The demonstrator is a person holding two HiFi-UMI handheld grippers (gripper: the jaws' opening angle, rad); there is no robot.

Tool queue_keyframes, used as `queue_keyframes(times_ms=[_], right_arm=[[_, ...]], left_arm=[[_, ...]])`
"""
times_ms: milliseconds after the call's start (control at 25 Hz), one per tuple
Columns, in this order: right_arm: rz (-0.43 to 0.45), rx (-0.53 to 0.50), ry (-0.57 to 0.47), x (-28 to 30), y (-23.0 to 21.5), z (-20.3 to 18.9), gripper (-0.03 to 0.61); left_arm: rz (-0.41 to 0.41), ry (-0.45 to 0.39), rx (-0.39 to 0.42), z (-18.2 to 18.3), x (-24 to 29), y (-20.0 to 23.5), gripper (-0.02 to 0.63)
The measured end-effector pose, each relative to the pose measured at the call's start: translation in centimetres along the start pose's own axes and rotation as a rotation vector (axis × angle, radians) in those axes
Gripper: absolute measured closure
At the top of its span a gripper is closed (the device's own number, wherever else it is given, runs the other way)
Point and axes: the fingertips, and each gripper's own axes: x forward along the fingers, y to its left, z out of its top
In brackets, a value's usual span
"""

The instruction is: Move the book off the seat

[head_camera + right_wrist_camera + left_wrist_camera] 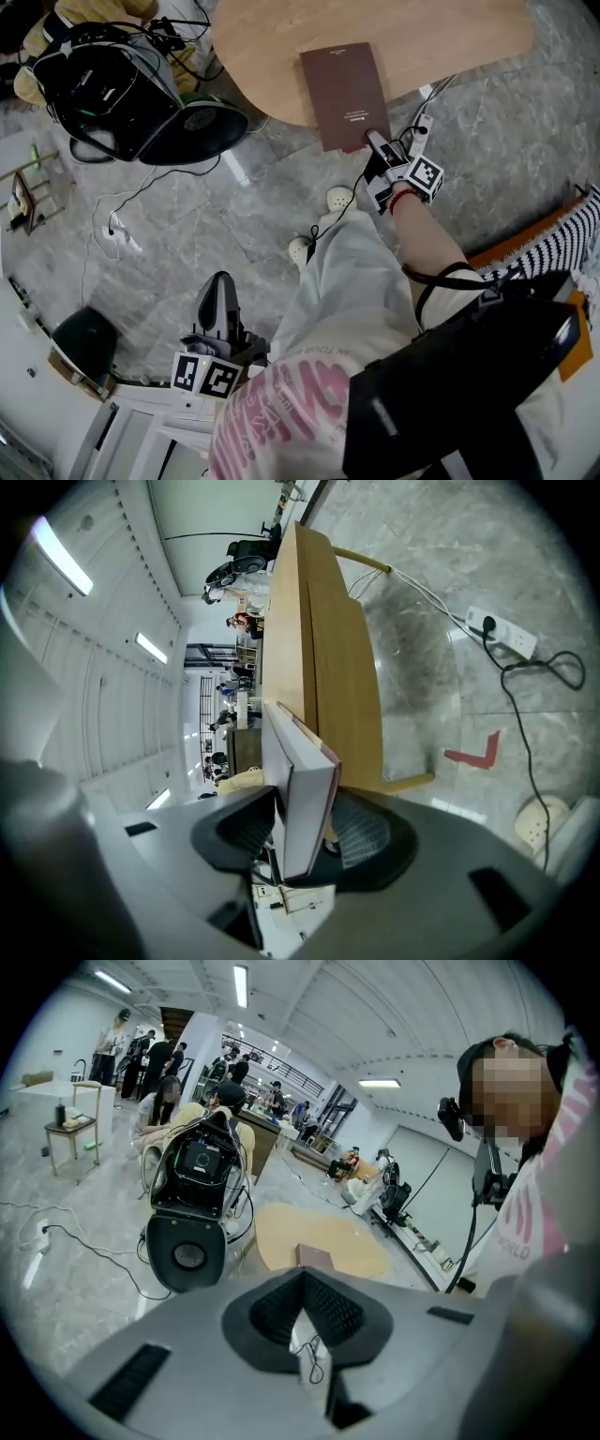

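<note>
A brown book (342, 94) lies flat on a round wooden top (431, 37), its near end sticking out past the rim. My right gripper (375, 141) is at that near end. In the right gripper view the book (300, 789) stands edge-on between the jaws over the wooden top (337, 667). The left pad lies against it and a thin gap shows at the right pad, so my right gripper (305, 832) is open around it. My left gripper (220, 291) hangs low at the person's left, shut and empty (302, 1279), facing the book (314, 1256) from afar.
A black machine (122, 84) with trailing cables stands left of the wooden top. A white power strip (420, 131) and its cord lie on the marble floor beside my right gripper. White slippers (339, 199) sit under the person's leg. People stand at the far end of the hall (159, 1063).
</note>
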Motion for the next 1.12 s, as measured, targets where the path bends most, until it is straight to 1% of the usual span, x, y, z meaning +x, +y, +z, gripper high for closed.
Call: queue_keyframes(times_ms=[120, 200, 480, 560, 640, 720, 760, 960, 1040, 1120], right_arm=[[-0.062, 0.016, 0.008, 0.7, -0.6, -0.1, 0.391], [-0.081, 0.024, 0.015, 1.1, -0.7, -0.3, 0.388], [-0.084, 0.025, 0.037, 1.6, -1.1, -0.2, 0.383], [-0.093, 0.008, 0.036, 1.6, -1.1, -0.1, 0.382], [-0.128, -0.034, 0.036, 1.4, -1.4, 0.1, 0.364], [-0.184, -0.086, 0.035, 1.0, -2.0, 0.3, 0.293], [-0.207, -0.107, 0.034, 0.9, -2.2, 0.4, 0.271], [-0.271, -0.158, 0.010, 0.7, -2.3, 0.8, 0.267], [-0.293, -0.164, -0.022, 0.3, -2.3, 1.1, 0.267], [-0.296, -0.150, -0.066, -0.4, -2.3, 1.5, 0.267]], left_arm=[[0.007, -0.001, -0.006, -0.1, -0.1, 0.2, 0.606], [0.011, -0.003, -0.011, -0.1, -0.3, 0.4, 0.606], [0.024, -0.015, -0.014, -0.5, -0.9, 0.6, 0.606], [0.029, -0.018, -0.019, -0.7, -1.0, 0.7, 0.606], [0.029, -0.021, -0.021, -0.8, -1.1, 0.7, 0.606], [0.024, -0.024, -0.021, -0.8, -1.1, 0.6, 0.606], [0.022, -0.025, -0.021, -0.8, -1.1, 0.5, 0.606], [0.007, -0.030, -0.018, -0.6, -1.1, 0.6, 0.606], [-0.009, -0.035, -0.013, -0.5, -0.9, 0.5, 0.606], [-0.032, -0.041, -0.001, -0.5, -0.7, 0.3, 0.606]])
